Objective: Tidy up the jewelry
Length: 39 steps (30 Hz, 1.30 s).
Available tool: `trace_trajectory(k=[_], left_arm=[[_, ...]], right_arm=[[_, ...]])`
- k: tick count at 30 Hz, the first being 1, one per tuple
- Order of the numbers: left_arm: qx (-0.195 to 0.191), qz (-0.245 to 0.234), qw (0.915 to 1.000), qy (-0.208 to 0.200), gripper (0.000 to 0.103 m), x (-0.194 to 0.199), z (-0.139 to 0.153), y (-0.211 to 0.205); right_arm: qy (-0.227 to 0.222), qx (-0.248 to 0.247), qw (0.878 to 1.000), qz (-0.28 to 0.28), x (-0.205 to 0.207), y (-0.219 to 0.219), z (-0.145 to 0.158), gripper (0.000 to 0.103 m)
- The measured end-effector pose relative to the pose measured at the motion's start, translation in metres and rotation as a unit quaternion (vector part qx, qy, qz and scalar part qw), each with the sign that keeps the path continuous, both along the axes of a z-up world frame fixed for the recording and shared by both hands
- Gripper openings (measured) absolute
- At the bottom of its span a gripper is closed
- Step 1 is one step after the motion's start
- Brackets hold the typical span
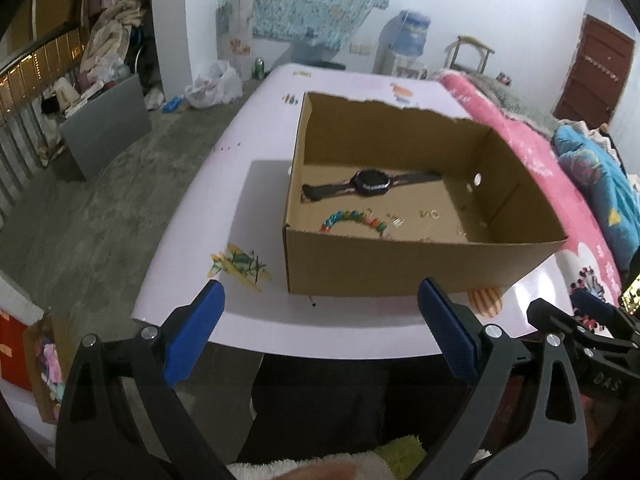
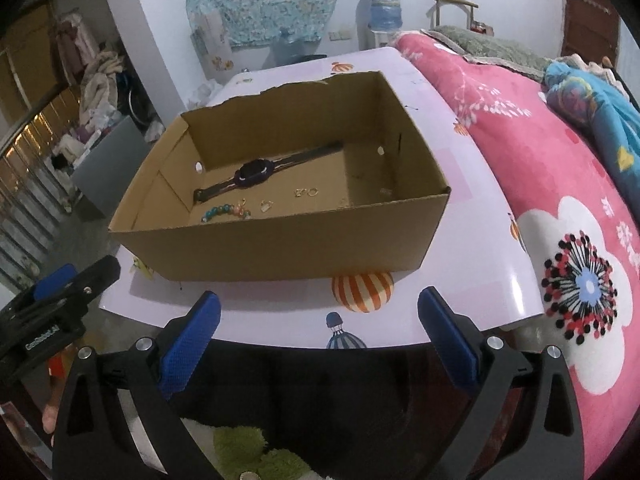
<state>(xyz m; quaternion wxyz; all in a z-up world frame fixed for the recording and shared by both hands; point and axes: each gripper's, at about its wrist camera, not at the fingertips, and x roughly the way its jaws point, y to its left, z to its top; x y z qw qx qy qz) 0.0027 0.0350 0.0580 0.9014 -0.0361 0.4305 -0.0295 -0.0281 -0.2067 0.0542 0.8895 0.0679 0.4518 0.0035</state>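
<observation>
The left hand-held gripper [image 1: 320, 308] hangs off the near edge of the worktop [image 1: 256, 312], blue fingers spread wide and holding nothing, and the right hand-held gripper [image 2: 320, 312] beside it is the same, parted and empty, both short of the cardboard box [image 1: 400, 264]. All the jewelry I can see is on the box floor. Going left to right there is the beaded bracelet [image 1: 354, 220] near the front wall, the black watch [image 1: 370, 184] lying flat behind it with its strap stretched across, then a small gold piece [image 1: 396, 219] and a pair of little gold earrings [image 1: 429, 213], each lying apart from the next. The trouble I foresee is the tall front wall: a hand-held gripper reaching in low would likely bump it and shove the light box along the glossy worktop, perhaps toward the pink blanket [image 2: 560, 184] on the right. The earrings look tiny and flat, so wide fingers may scrape cardboard and flick them away. The bracelet may sag or snag a neighbour when lifted.
</observation>
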Motion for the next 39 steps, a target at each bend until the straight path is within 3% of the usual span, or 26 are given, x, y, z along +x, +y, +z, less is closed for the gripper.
trace_trajectory(k=[13, 39], left_arm=[[0.027, -0.005, 0.9993, 0.026, 0.094, 0.006, -0.005, -0.016], [0.029, 0.003, 0.9989, 0.036, 0.094, 0.007, -0.008, -0.017]], right_arm=[[0.008, -0.037, 0.999, 0.007, 0.005, 0.008, -0.001, 0.096], [0.008, -0.037, 0.999, 0.0, 0.008, 0.004, 0.002, 0.096]])
